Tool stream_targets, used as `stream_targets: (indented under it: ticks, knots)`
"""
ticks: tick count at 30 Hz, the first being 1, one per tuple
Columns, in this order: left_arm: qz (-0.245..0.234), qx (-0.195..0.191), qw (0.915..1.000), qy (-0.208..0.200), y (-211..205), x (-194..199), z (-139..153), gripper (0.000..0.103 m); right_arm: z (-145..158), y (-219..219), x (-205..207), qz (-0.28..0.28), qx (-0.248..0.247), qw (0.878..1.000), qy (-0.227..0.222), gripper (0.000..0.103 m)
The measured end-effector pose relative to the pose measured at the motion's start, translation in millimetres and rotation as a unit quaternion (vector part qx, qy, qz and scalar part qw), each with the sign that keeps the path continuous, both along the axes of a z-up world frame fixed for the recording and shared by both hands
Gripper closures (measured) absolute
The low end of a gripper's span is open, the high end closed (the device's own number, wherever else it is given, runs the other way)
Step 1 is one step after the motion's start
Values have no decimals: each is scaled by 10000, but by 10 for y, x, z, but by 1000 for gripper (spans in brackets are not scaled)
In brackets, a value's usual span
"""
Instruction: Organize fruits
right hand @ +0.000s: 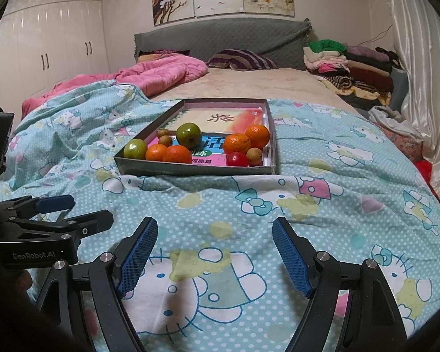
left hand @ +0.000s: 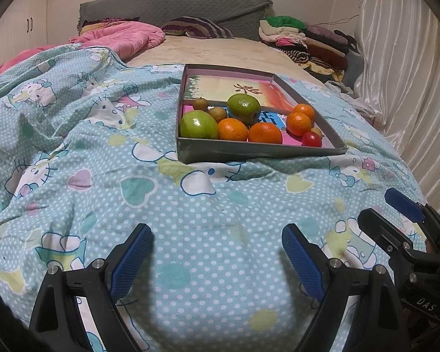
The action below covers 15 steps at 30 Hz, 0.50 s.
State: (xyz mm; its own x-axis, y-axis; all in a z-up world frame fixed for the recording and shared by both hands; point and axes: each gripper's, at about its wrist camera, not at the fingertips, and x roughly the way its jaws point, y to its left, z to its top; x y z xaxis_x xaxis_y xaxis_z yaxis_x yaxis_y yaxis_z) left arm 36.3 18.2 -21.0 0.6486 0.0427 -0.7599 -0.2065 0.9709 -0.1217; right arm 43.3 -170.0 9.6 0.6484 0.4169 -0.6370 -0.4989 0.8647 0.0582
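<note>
Fruits [left hand: 243,123] in tray [left hand: 258,151]; both grippers' jaws wide, empty, above quilt [left hand: 102,176].

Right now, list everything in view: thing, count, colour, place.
tray: one, grey, on the bedspread
oranges: four, orange, two near front, two at right
green fruits: two, green, left half
small brown fruits: three, brown, two left, one right
red fruit: one, red, front right
books: two, in tray under fruit
bedspread: one, blue, dotted
pink quilt: one, far left
folded clothes: one pile, far right
left gripper: open, empty
right gripper: open, empty
</note>
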Motion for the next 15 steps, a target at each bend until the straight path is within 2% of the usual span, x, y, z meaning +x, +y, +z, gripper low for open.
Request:
stream_targets:
  ticks: [15]
  knots:
    - [-2, -10, 10000, -3, 3, -8, 9, 13, 1, 0, -1, -1, -8, 10000, -4, 21]
